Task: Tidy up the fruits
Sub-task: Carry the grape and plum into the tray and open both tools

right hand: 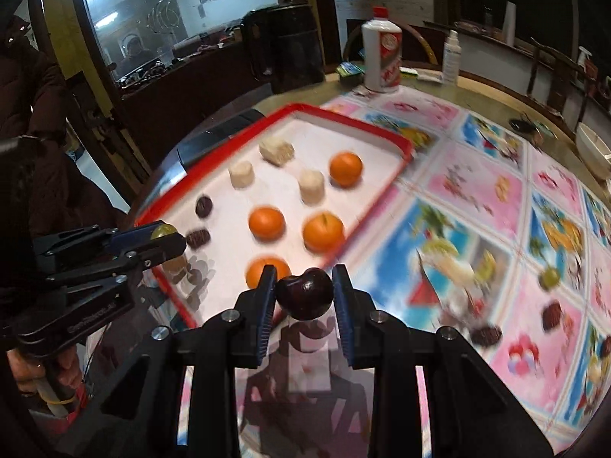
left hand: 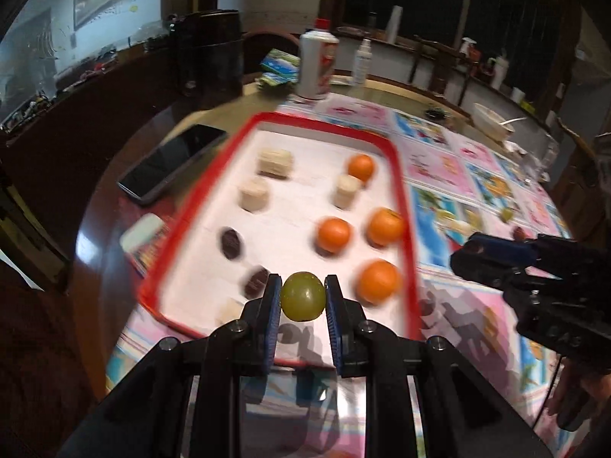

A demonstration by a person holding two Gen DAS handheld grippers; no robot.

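Observation:
My left gripper (left hand: 303, 297) is shut on a green grape (left hand: 303, 296), held over the near end of the red-rimmed tray (left hand: 399, 175). In the right wrist view my right gripper (right hand: 304, 292) is shut on a dark red cherry (right hand: 304, 292) just off the tray's near right corner. The tray (right hand: 397, 145) carries several oranges (left hand: 334, 234), pale banana pieces (left hand: 254, 194) and dark dates (left hand: 231, 243). From the right wrist, the left gripper (right hand: 160, 238) with its grape (right hand: 162, 230) shows at the left. The right gripper body (left hand: 508, 263) sits right of the tray.
A phone (left hand: 172, 162) lies left of the tray. A white bottle with a red cap (left hand: 317, 65), a spray bottle (left hand: 361, 61) and a dark canister (left hand: 212, 53) stand at the table's far side. Loose grapes and dates (right hand: 552, 315) lie on the patterned cloth (right hand: 477, 191) to the right.

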